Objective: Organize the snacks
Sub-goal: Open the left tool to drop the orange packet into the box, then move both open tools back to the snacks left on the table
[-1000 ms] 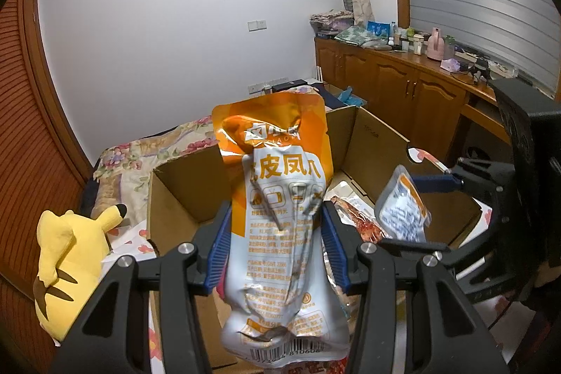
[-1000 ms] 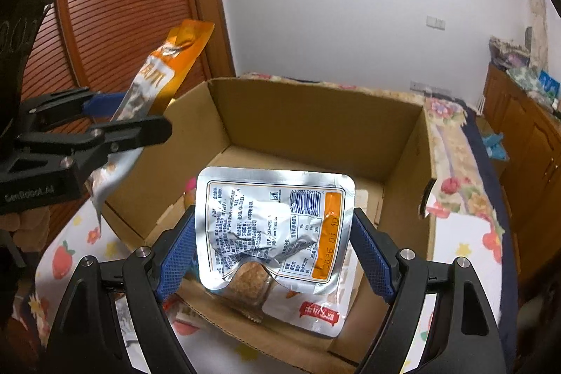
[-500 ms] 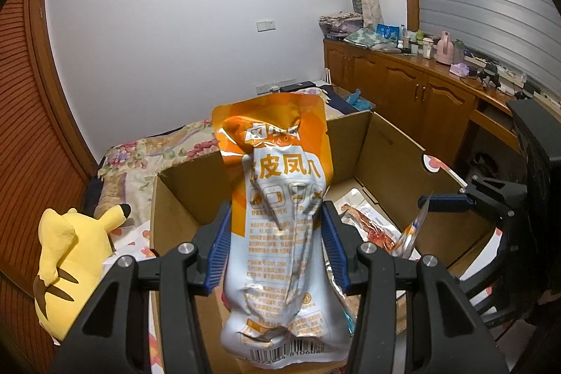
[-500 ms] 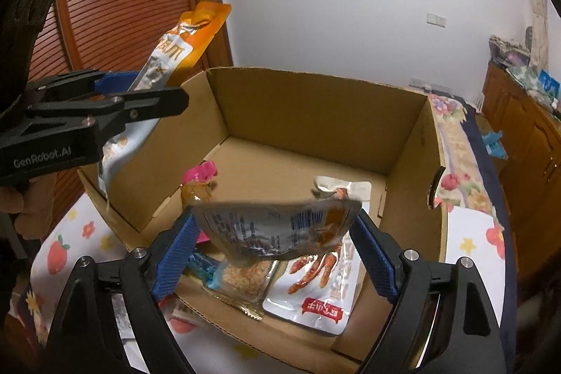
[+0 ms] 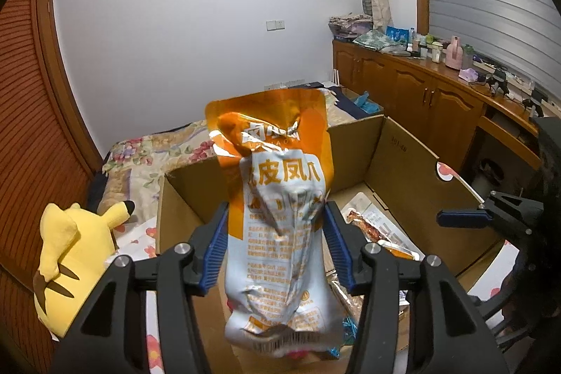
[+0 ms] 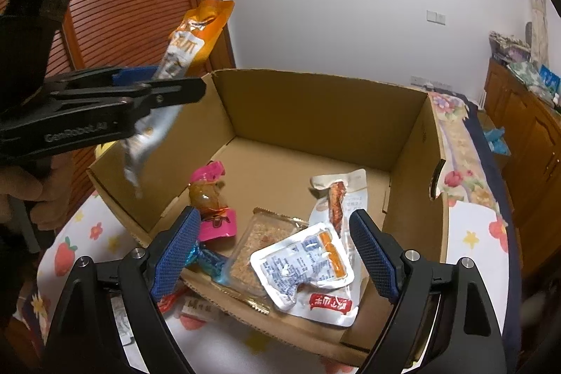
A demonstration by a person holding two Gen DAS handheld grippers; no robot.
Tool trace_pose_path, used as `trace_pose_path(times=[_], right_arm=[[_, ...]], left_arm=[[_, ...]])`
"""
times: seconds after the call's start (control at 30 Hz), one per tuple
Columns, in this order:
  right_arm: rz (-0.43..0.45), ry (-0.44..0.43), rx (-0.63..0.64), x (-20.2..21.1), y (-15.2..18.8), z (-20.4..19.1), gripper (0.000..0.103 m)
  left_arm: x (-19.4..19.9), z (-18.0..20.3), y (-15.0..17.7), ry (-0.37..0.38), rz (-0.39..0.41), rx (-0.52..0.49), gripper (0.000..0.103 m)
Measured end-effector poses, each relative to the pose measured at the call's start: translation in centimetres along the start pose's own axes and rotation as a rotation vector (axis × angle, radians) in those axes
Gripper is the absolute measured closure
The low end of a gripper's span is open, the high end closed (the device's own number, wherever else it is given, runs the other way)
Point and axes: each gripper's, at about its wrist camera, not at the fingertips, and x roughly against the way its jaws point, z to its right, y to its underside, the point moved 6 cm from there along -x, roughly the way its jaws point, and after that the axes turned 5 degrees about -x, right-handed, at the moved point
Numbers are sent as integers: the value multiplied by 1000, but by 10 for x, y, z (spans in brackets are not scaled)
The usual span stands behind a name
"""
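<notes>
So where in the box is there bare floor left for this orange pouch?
The cardboard box has bare floor along its far wall and in the far left corner, beyond the pink-wrapped snack. The near half is crowded: silver packet, clear crumb pack and white strip pack overlap there. The orange pouch sits between the left gripper's jaws.

Floral-sheeted bed (image 6: 470, 226) under cardboard box (image 6: 315, 107) (yellow plush (image 5: 66, 269) alongside)

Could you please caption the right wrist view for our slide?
Open right tool above cardboard box of snacks; left tool holds orange pouch.
</notes>
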Motion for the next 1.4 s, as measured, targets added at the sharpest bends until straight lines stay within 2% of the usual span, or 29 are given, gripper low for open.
trace_pose_path(times=[0.4,0.6,0.87,1.2,1.4], right_arm=[[8,2,9,7,0,-7,14],[4,-4,21,11,3,-14,14],[3,1,20,17,7,-16,14],[40,14,19,47,14,-32,14],[70,16,30,73,20,-52,14]], left_arm=[[-4,1,13,5,-30,4,48],[-5,0,14,7,-35,11,41],[5,2,17,3,-19,14,41],[53,10,34,13,25,14,41],[94,15,47,7,63,-26,37]])
